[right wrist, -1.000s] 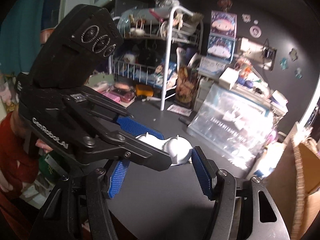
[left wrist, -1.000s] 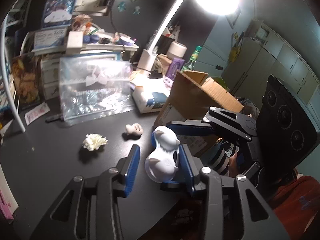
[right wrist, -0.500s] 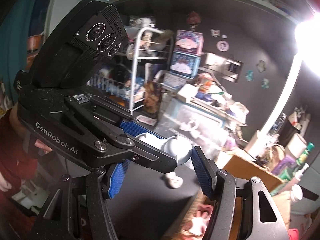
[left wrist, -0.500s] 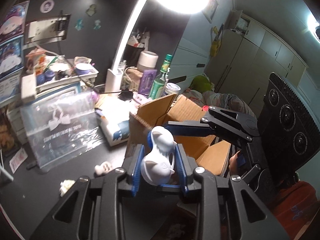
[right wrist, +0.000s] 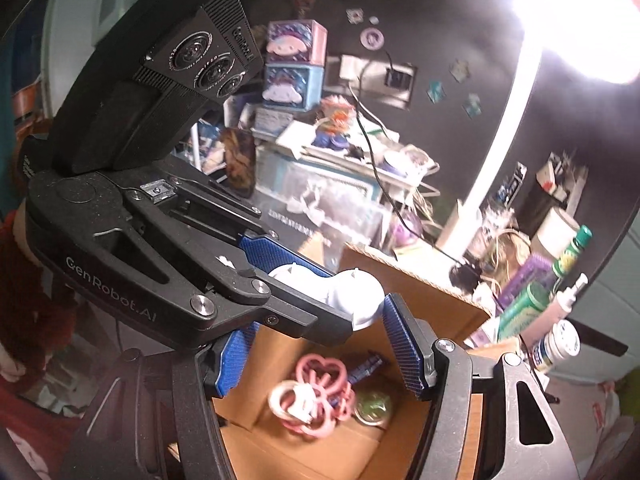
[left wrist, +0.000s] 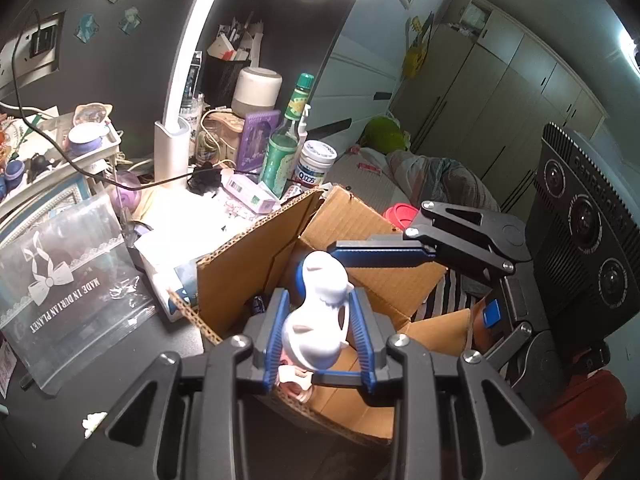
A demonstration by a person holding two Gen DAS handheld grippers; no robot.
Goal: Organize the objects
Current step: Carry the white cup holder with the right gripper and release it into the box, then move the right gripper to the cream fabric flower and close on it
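White figurine (left wrist: pixel 318 316) looks smooth matt plastic; tongs' pads (left wrist: pixel 276 340) ribbed blue rubbery. Box (left wrist: pixel 248 264) is raw corrugated cardboard, matt. Clear glossy plastic bag (left wrist: pixel 68 292) on dark matt surface (left wrist: pixel 60 408).

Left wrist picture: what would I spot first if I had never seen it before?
First you would spot the white figurine squeezed in the left claw, held up over the open cardboard box in the middle. Next comes the bright white lamp glaring from the top, rising from the messy desk on the left. The right claw reaches in open from the right, beside the figurine's head.
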